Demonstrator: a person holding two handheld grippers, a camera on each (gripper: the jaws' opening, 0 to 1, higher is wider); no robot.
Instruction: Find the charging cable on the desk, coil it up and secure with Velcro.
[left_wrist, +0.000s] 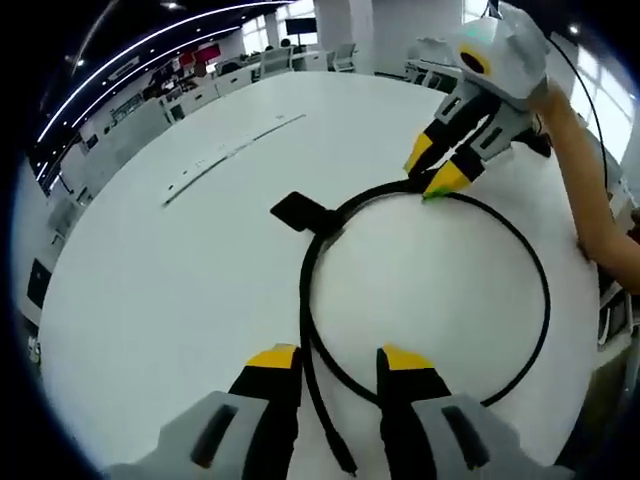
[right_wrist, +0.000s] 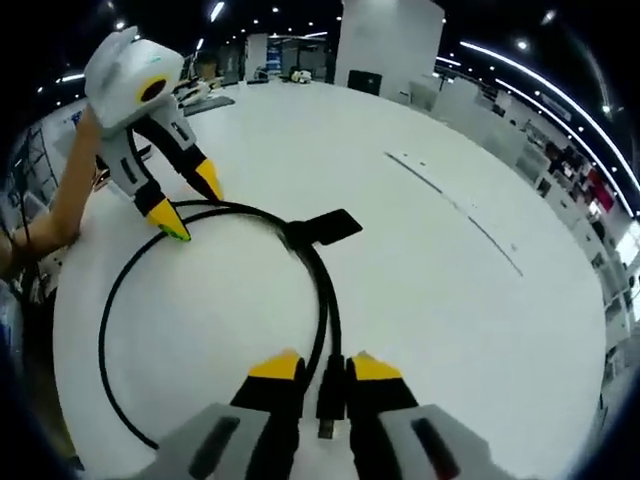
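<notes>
In the left gripper view, the left gripper rises from the bottom edge with its two yellow-tipped grey jaws spread apart, the thin black charging cable lying on the white desk and passing between them without either jaw closing on it. From there the cable sweeps out into one wide, flat loop on the desktop, with a loose end trailing back towards the lower edge. On the far left of the loop sits the flat black Velcro strap, wrapped round the cable where the strands meet, its tab sticking outward. At the far side of the loop the right gripper comes down from the upper right, held by a person's bare forearm; whether its jaws clasp the cable cannot be told here. In the right gripper view, the right gripper has its jaws drawn close on either side of the cable, whose plug end hangs just beneath them. Beyond, the strap lies on the desk, and the left gripper touches the loop's far side.
</notes>
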